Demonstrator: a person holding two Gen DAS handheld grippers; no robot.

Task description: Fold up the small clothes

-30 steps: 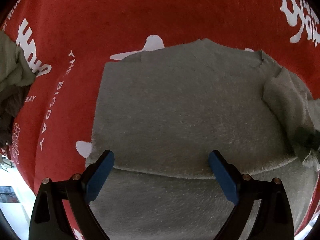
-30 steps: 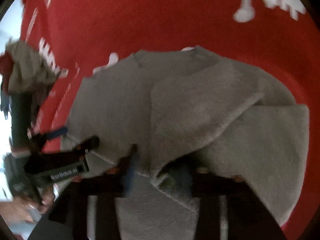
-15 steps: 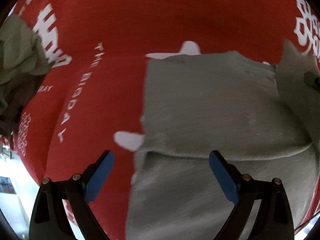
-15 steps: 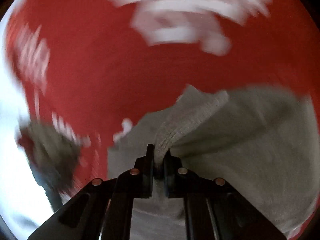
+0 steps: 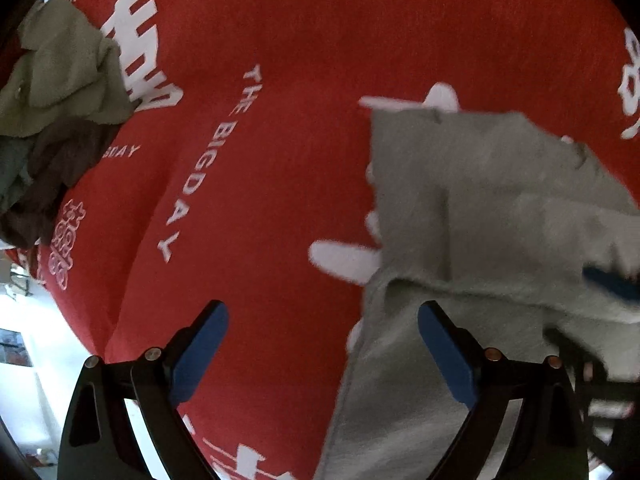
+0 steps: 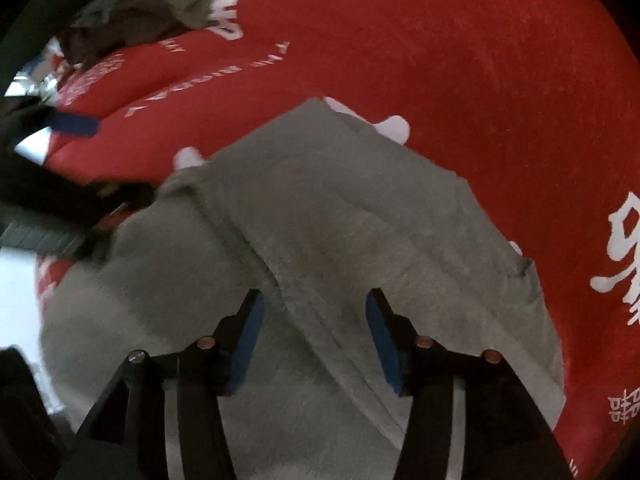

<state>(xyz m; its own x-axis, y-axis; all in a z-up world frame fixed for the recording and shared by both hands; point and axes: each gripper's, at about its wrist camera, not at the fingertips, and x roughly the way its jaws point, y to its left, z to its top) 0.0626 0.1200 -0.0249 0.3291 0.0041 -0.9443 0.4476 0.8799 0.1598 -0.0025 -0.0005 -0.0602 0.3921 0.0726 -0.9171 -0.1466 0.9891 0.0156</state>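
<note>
- While the grey fleecy garment (image 6: 344,216) lies half-folded on the red printed bench cover (image 6: 460,60), my right tool (image 6: 314,334) has just opened, empty, above its folded edge.
- My left tool (image 5: 322,354) gapes empty beside it.
- Soft, light, limp: I'd pinch a hem corner.

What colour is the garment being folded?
Plain grey garment, no pattern; clearest in the right wrist view.

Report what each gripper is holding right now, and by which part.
Nothing is held. The right gripper has just been opening and stands open above the grey garment, pads clear of it. The left gripper is open too, empty.
</note>
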